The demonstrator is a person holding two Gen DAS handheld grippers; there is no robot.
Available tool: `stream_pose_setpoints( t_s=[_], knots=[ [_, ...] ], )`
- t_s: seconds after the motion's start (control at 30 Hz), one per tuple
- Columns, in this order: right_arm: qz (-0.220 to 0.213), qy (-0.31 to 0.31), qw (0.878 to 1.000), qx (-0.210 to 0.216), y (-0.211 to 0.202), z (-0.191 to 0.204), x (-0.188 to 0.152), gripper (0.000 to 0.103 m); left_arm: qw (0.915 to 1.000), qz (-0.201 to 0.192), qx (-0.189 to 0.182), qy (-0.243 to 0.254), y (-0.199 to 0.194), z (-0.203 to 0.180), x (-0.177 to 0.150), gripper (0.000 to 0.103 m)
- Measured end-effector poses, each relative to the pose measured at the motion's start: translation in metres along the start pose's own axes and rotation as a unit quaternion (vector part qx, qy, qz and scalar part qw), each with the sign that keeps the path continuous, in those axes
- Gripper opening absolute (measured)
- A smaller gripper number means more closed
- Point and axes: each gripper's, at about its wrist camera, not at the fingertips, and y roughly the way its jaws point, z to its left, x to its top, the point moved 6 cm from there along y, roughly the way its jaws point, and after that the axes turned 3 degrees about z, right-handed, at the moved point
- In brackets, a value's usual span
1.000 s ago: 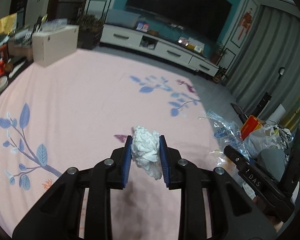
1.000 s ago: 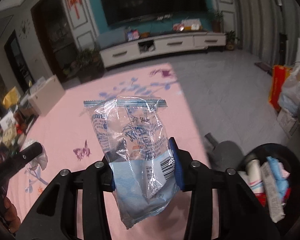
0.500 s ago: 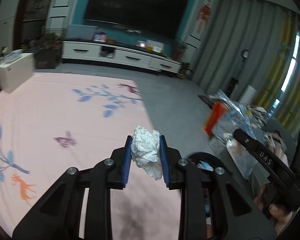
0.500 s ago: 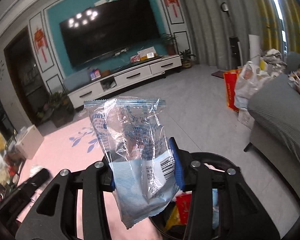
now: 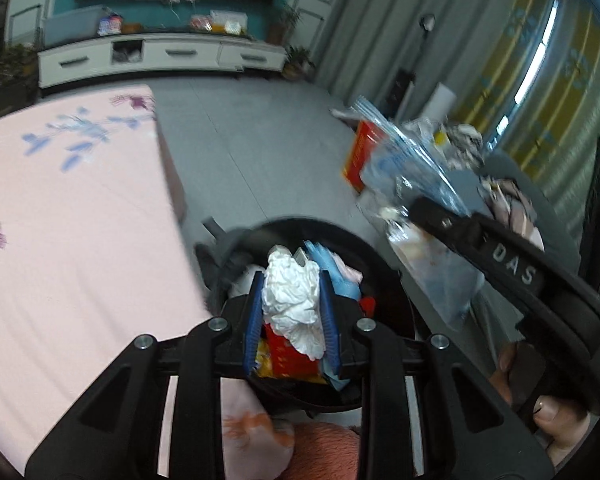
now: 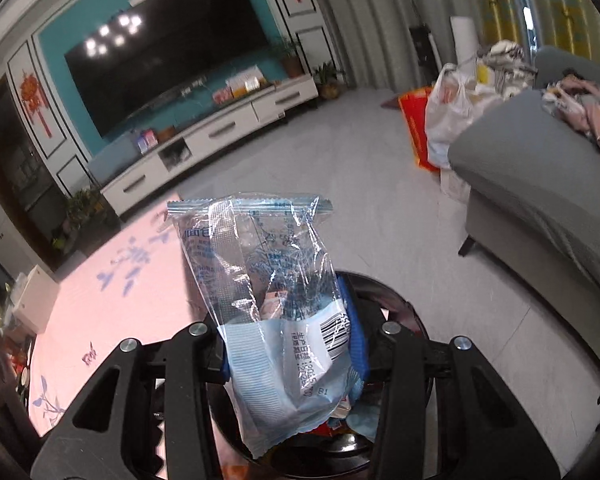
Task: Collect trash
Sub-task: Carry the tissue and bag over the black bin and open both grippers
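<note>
While over black bin (image 5: 384, 252) rim, tissue wad (image 5: 294, 294) clamped (wrapper (image 6: 276, 300) likewise).

Crumpled white tissue wad (image 5: 294, 300), pinched between blue jaws, hanging directly above the black round trash bin (image 5: 384, 256). Clear blue-printed plastic wrapper (image 6: 276, 292), creased, barcode near its lower end, upright, clamped at its lower part. Bin already filled with red, yellow and blue scraps.

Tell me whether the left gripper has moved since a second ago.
Yes. The left gripper, shut on the crumpled white tissue, has swung right off the pink floral rug and now hangs over the round black trash bin.
</note>
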Motion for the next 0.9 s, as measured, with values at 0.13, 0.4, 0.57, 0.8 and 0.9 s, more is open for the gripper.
stream_pose_setpoints(
  t_s=[0.13,0.4,0.57,0.8,0.9],
  knots=[
    [0.038,0.005,0.999,-0.005,0.024,-0.01,-0.005,0.044,0.9987,0.042,-0.018,-0.022,0.036,0.005,-0.007,0.027],
    [0.089,0.008,0.995,-0.032,0.054,-0.026,-0.018,0.044,0.9948,0.089,-0.038,-0.032,0.077,0.006,-0.019,0.028],
    [0.111,0.009,0.993,-0.032,0.064,-0.03,-0.024,0.044,0.9933,0.102,-0.041,-0.036,0.088,0.004,-0.022,0.028],
    [0.112,0.014,0.994,-0.003,0.059,-0.029,-0.023,0.044,0.9928,0.101,-0.042,-0.047,0.084,0.007,-0.025,0.028],
    [0.118,0.015,0.993,0.01,0.059,-0.027,-0.024,0.044,0.9924,0.102,-0.044,-0.052,0.082,0.009,-0.025,0.028]
  ],
)
